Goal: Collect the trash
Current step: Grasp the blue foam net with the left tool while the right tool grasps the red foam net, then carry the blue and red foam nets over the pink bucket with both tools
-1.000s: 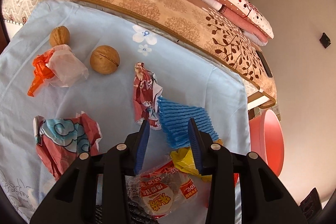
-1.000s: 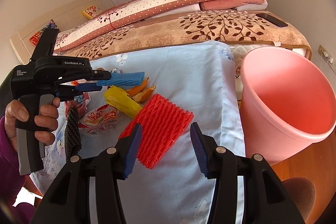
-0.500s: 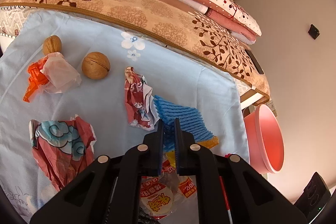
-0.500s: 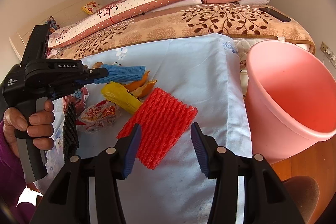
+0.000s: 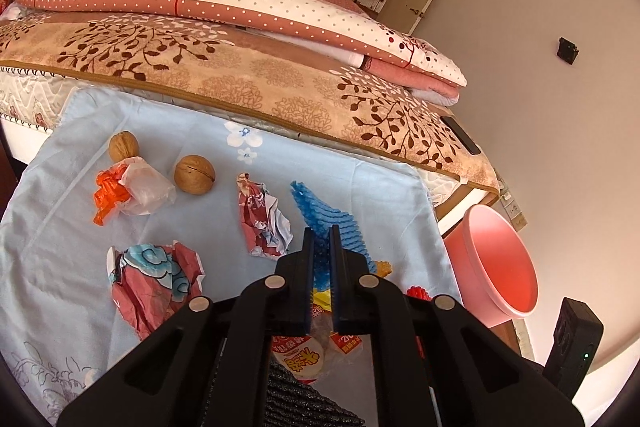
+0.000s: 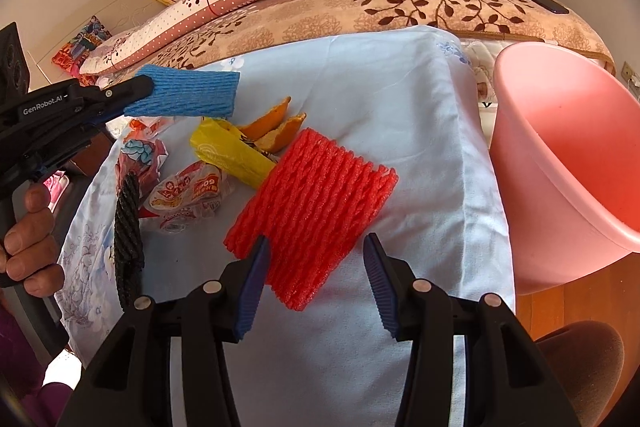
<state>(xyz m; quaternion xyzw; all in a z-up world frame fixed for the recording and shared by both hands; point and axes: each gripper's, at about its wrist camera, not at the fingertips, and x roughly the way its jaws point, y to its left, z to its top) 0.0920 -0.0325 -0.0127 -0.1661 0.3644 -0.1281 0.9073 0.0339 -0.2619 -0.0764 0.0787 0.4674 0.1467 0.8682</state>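
Observation:
My left gripper [image 5: 321,233] is shut on a blue foam net [image 5: 328,215] and holds it in the air above the light blue cloth [image 5: 72,227]; the net also shows in the right wrist view [image 6: 188,95], lifted off the cloth. My right gripper [image 6: 316,247] is open, its fingers on either side of the near end of a red foam net [image 6: 316,203] that lies flat on the cloth. A pink bin [image 6: 568,163] stands to the right, below the cloth's edge; it also shows in the left wrist view [image 5: 496,267].
On the cloth lie two walnuts [image 5: 195,174], an orange plastic piece with a clear wrapper [image 5: 132,187], crumpled wrappers [image 5: 264,219], orange peel [image 6: 276,131], a yellow wrapper [image 6: 232,155], a snack packet [image 6: 188,195] and a black net [image 6: 128,231]. A bed with quilts [image 5: 240,67] lies behind.
My left gripper closed on the blue foam net and lifted it off the cloth. My right gripper stayed open and moved closer over the red net.

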